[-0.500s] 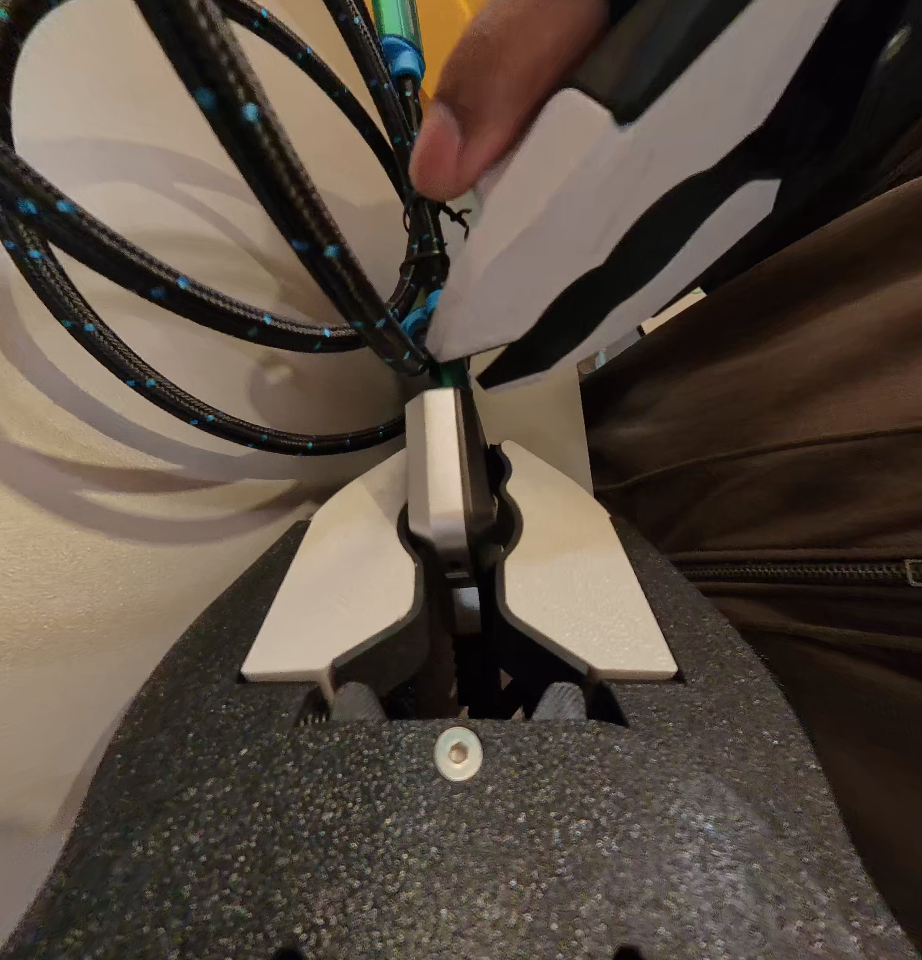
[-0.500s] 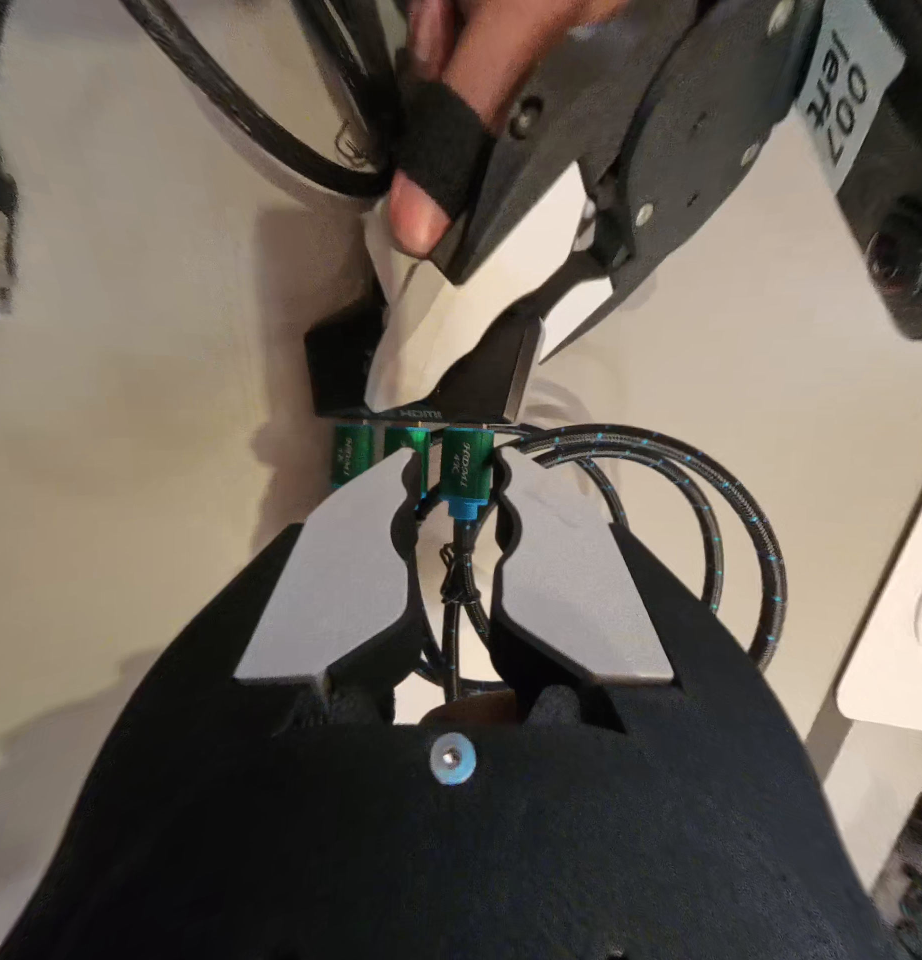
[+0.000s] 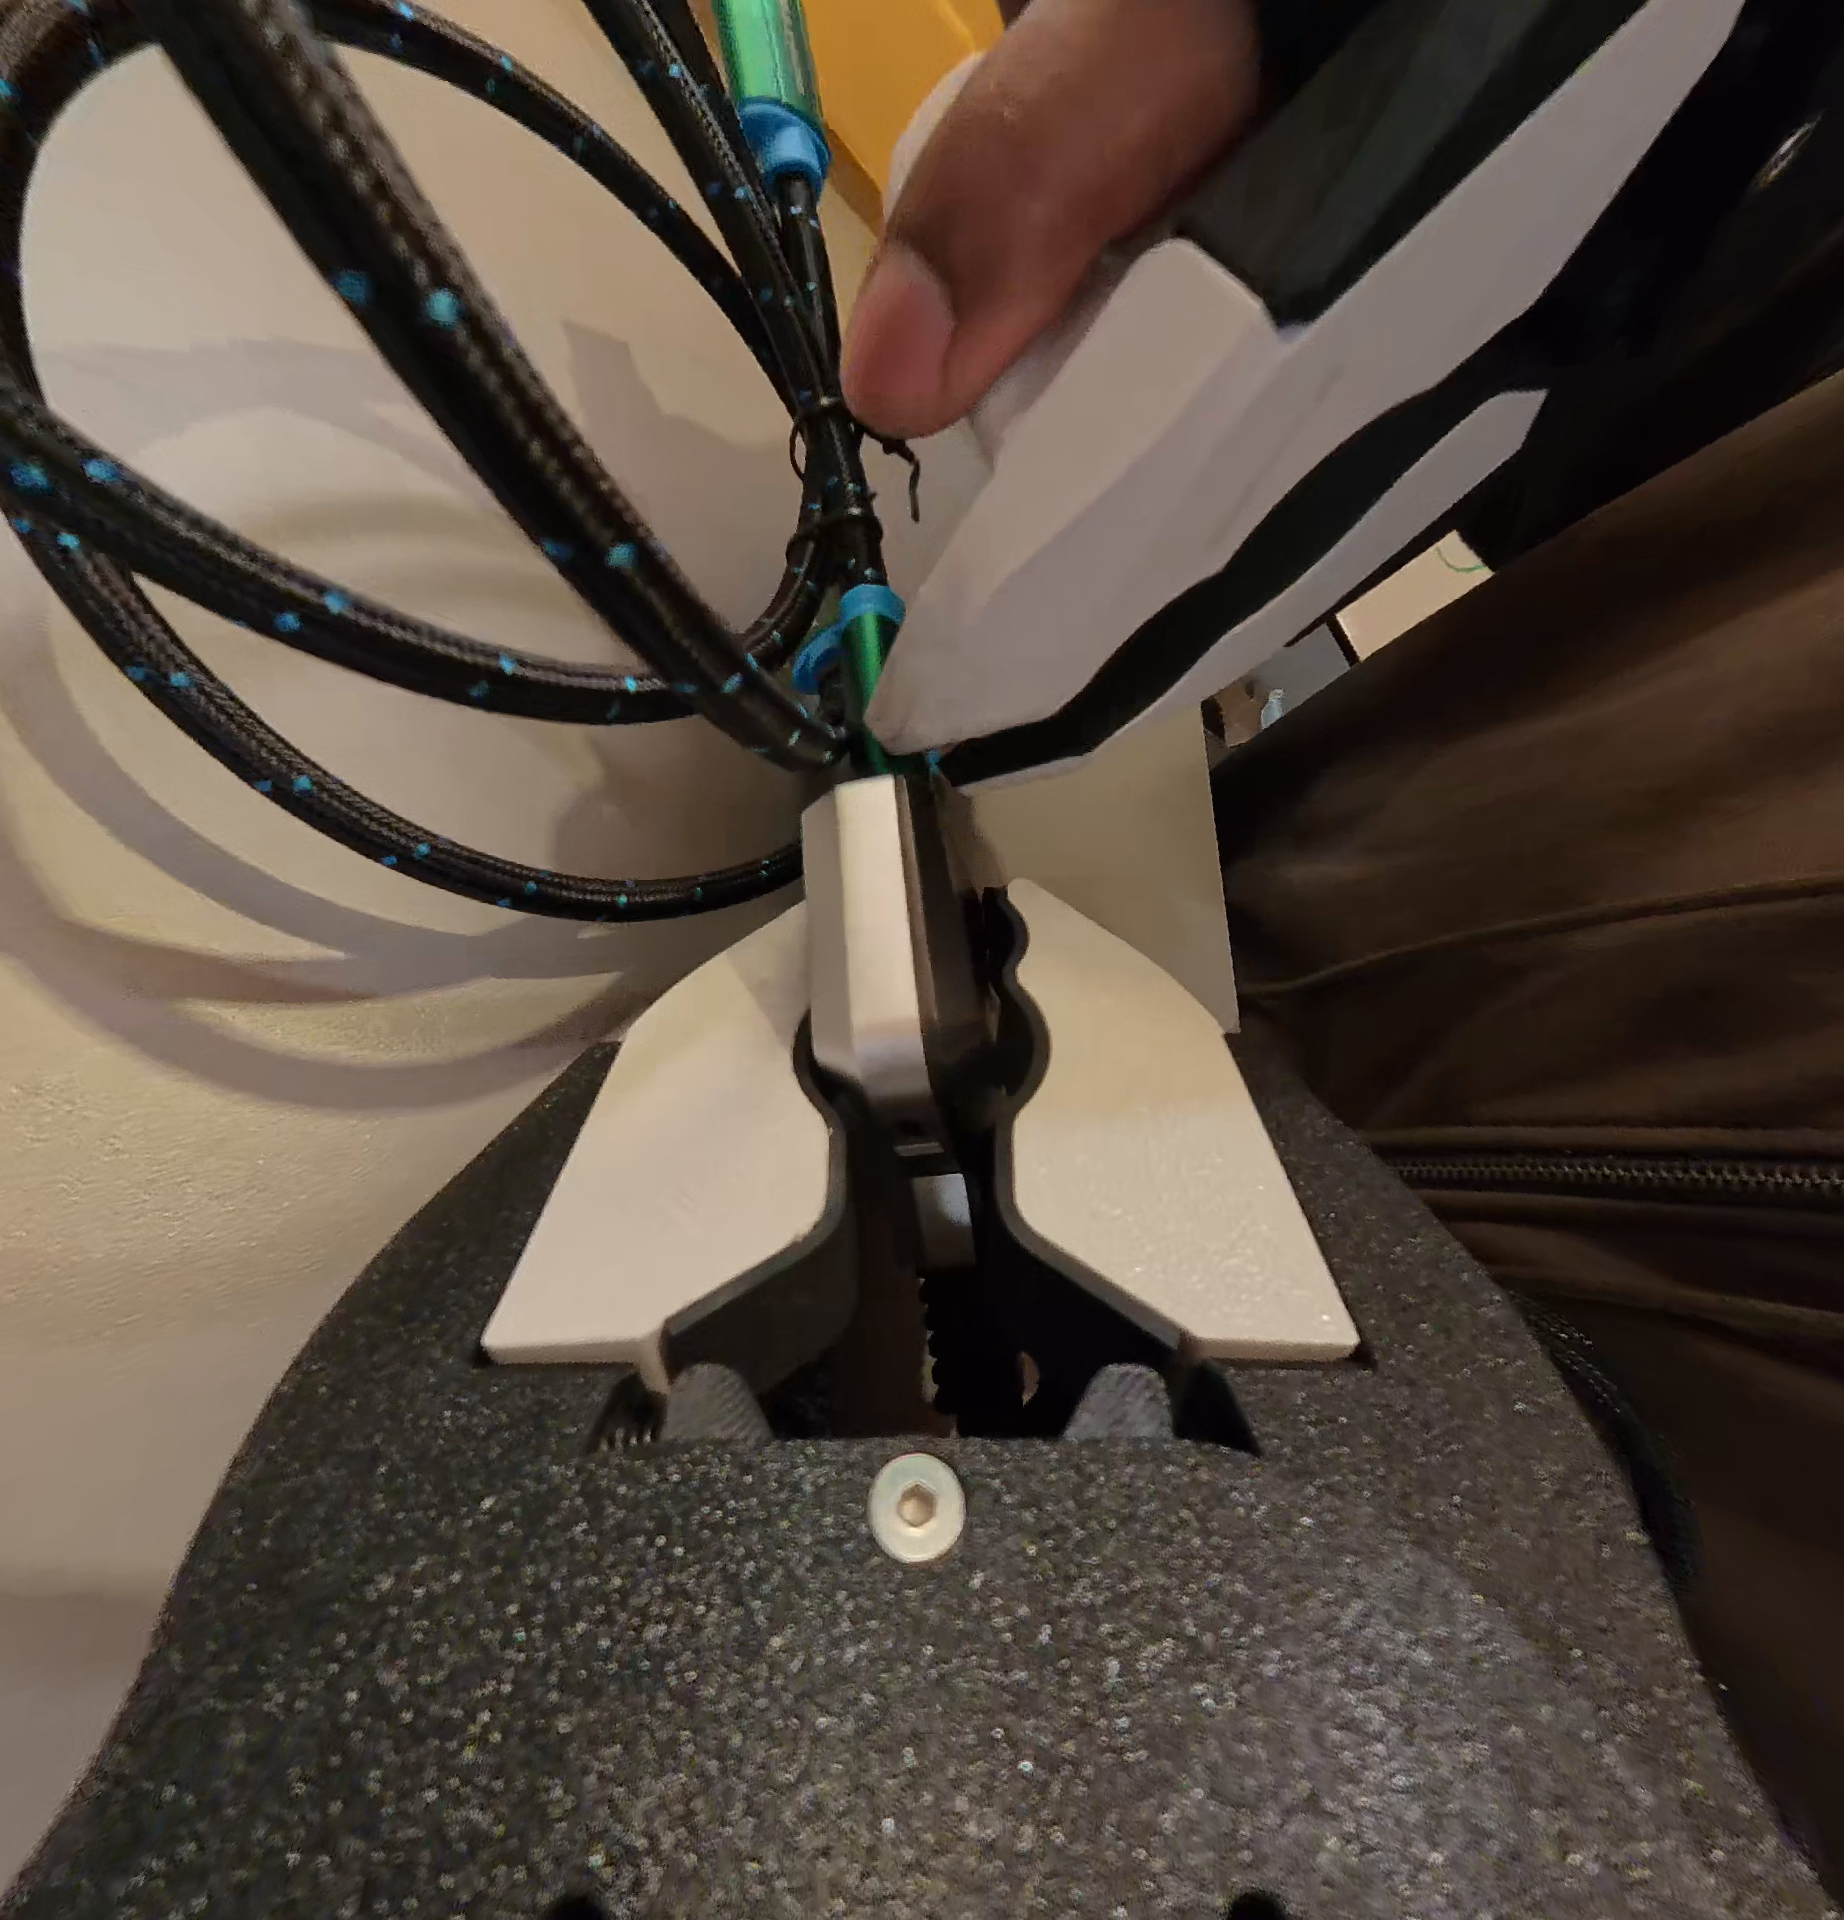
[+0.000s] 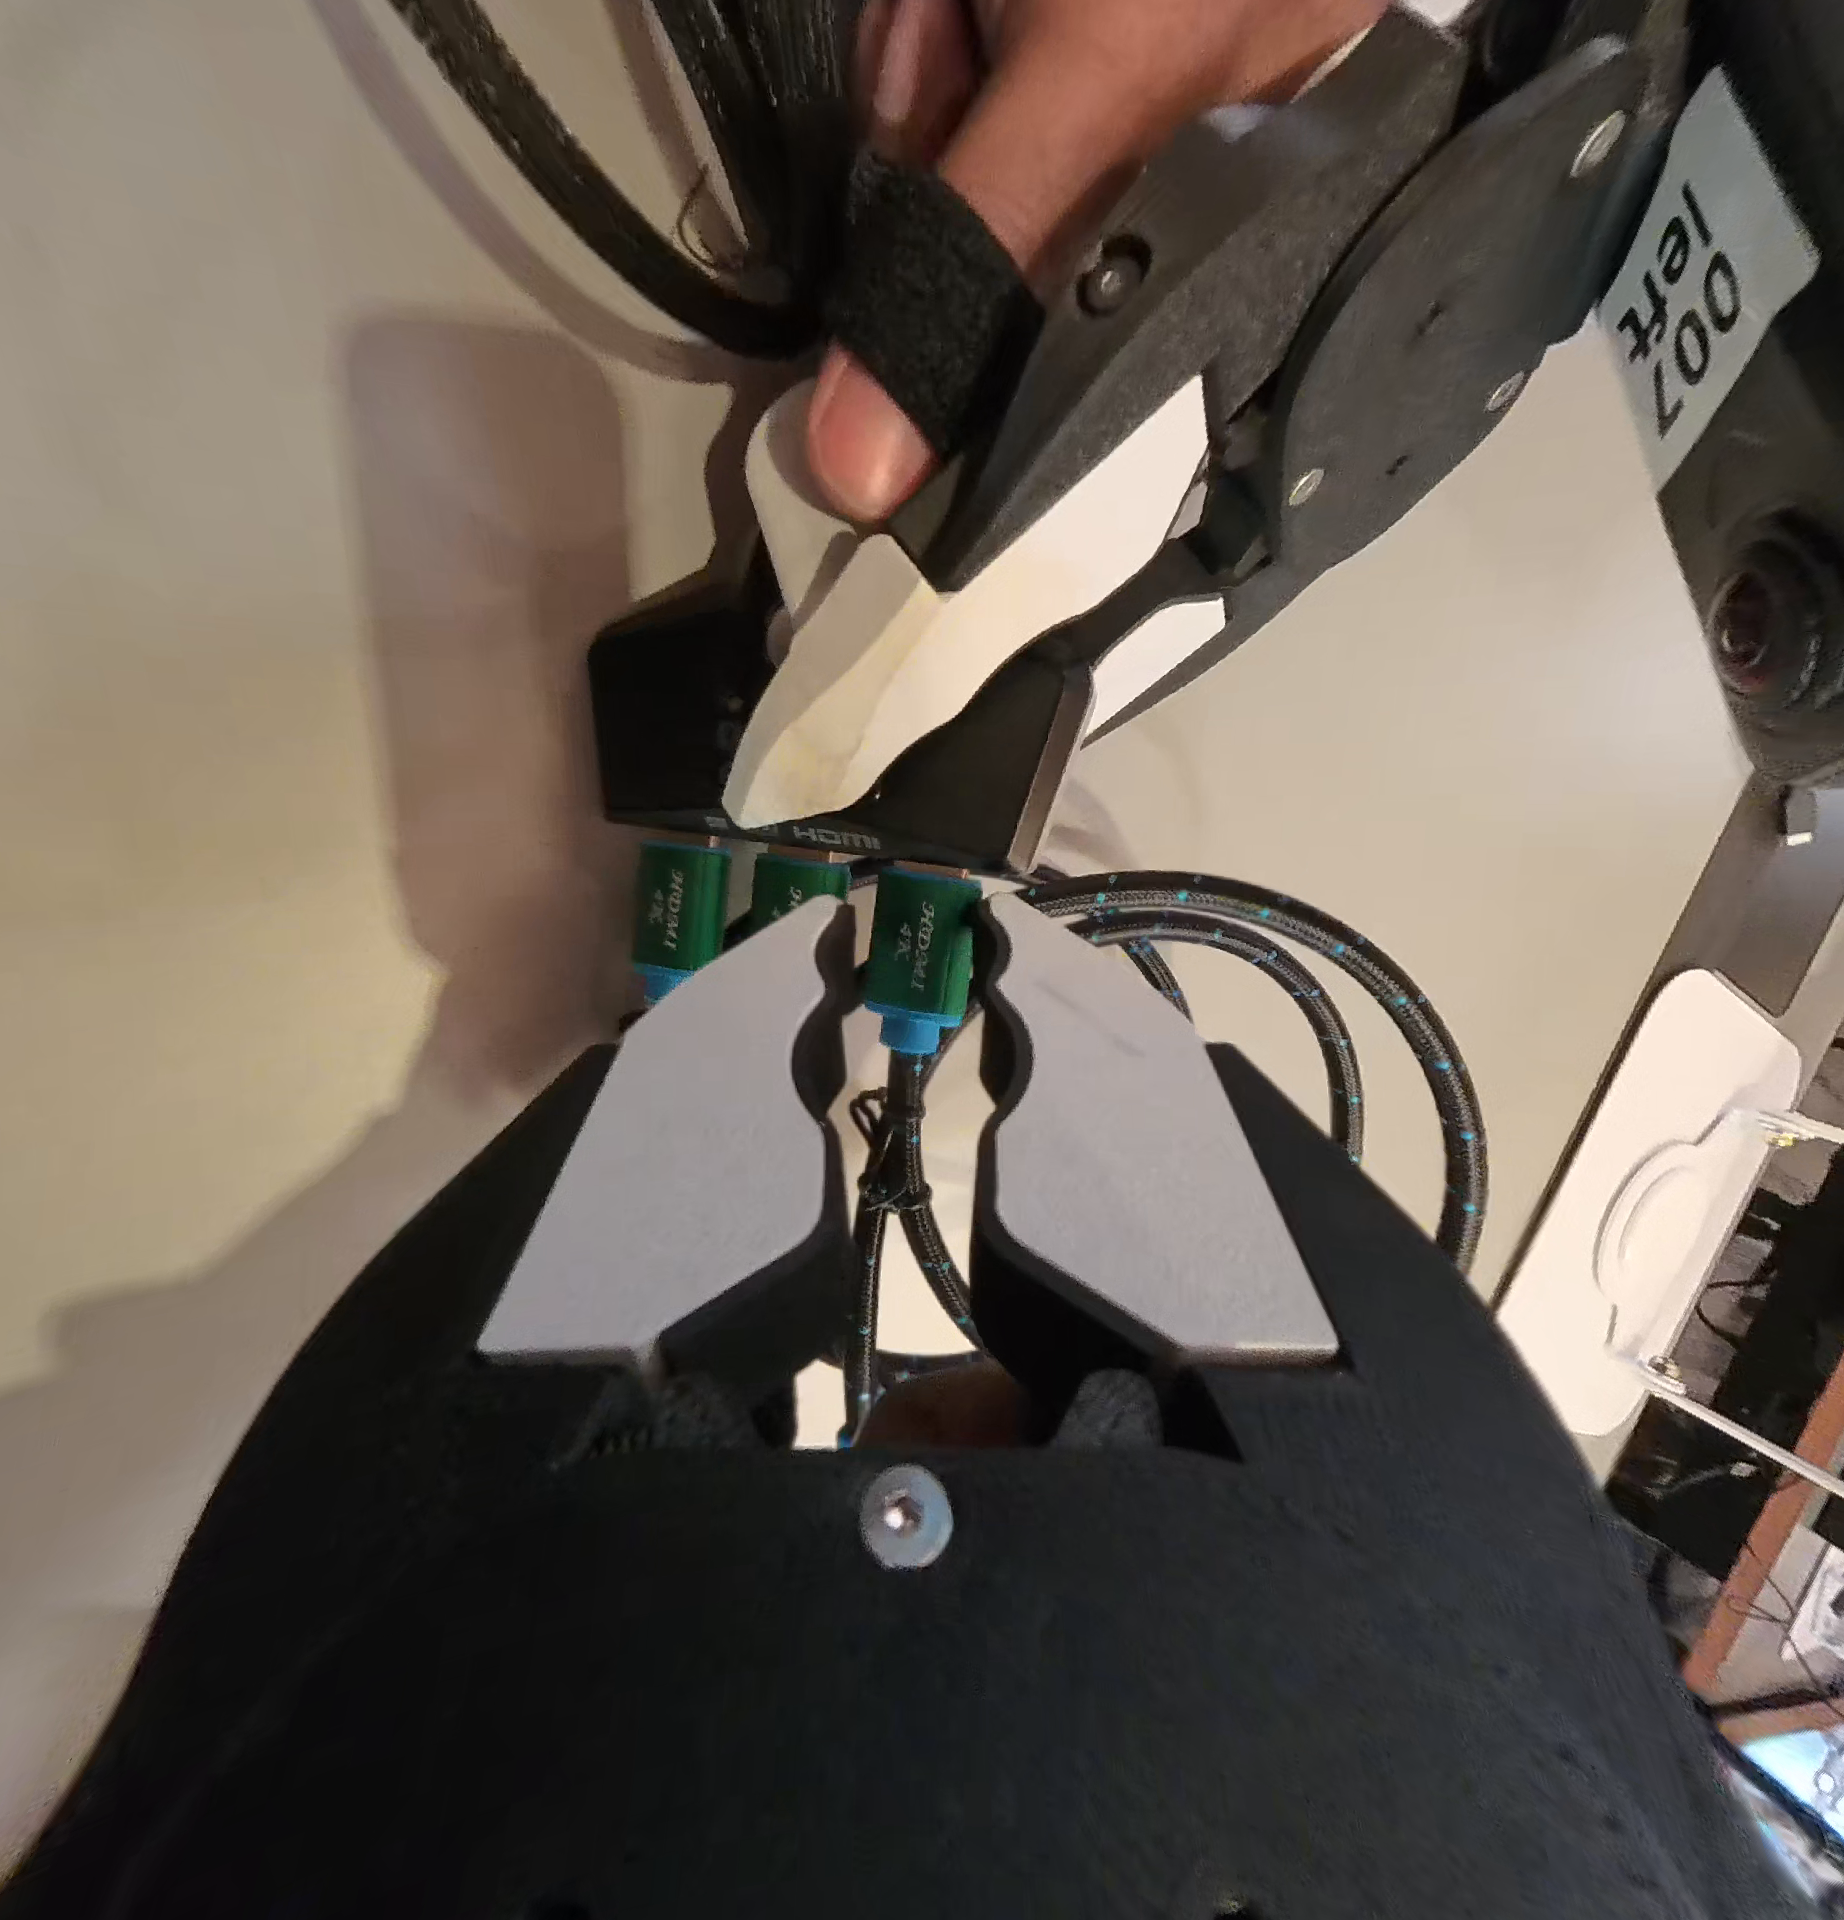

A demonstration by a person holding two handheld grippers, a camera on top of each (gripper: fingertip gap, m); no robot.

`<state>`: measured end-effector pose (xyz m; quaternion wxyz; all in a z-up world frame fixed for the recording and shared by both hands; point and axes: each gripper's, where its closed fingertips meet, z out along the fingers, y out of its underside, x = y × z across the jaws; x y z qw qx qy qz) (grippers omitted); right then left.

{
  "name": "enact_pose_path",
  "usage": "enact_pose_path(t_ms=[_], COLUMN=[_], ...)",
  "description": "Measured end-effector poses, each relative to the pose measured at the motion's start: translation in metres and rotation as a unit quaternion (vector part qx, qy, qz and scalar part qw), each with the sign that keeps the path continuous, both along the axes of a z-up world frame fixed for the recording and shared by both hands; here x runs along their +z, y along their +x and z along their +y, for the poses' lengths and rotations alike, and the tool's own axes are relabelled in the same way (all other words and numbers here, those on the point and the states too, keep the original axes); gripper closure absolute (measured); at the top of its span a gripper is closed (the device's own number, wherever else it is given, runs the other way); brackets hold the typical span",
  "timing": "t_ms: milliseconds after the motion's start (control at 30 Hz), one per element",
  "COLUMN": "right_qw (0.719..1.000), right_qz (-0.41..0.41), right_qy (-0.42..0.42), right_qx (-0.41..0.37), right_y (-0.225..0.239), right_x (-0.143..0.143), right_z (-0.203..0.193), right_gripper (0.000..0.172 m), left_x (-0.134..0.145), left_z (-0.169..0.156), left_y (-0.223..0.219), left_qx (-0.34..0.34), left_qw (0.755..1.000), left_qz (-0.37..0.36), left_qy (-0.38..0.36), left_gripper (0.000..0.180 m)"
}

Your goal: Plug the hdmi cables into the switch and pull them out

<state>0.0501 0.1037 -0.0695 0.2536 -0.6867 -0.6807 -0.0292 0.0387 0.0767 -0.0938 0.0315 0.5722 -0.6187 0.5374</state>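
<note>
Grippers meet over a cream table (image 4: 222,520): left gripper (image 3: 913,935) clenched on a black box (image 4: 669,727) at twelve o'clock, right gripper (image 4: 918,925) grasping its rightmost green plug (image 4: 913,945), braided cables (image 3: 274,582) looping at ten o'clock

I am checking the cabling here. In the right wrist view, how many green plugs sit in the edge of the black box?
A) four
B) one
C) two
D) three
D: three green plugs stand side by side in the edge of the black box, and the right gripper has the rightmost one between its fingertips.
</note>
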Motion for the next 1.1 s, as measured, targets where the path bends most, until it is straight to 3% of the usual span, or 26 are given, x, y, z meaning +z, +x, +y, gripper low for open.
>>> enact_pose_path(t_ms=[167, 400, 667, 1100], right_qw=[1.000, 0.996, 0.997, 0.976], right_qz=[-0.021, 0.011, 0.017, 0.109], right_qy=[-0.013, -0.081, -0.073, -0.159], right_qx=[0.005, -0.029, -0.009, -0.100], right_y=[-0.001, 0.000, 0.002, 0.002], right_x=[-0.006, -0.010, -0.010, -0.002], right_z=[0.003, 0.005, 0.006, -0.006], right_gripper=[0.151, 0.152, 0.152, 0.155], left_x=[0.001, -0.001, 0.000, 0.003], left_z=[-0.001, 0.001, 0.003, -0.002], left_y=[-0.001, -0.002, -0.003, -0.004], left_qx=[-0.005, -0.008, -0.018, -0.033], left_qw=[1.000, 1.000, 1.000, 0.998], left_qz=[-0.009, -0.005, -0.005, -0.023], left_qy=[0.028, 0.018, -0.001, 0.053], left_gripper=[0.155, 0.155, 0.155, 0.155])
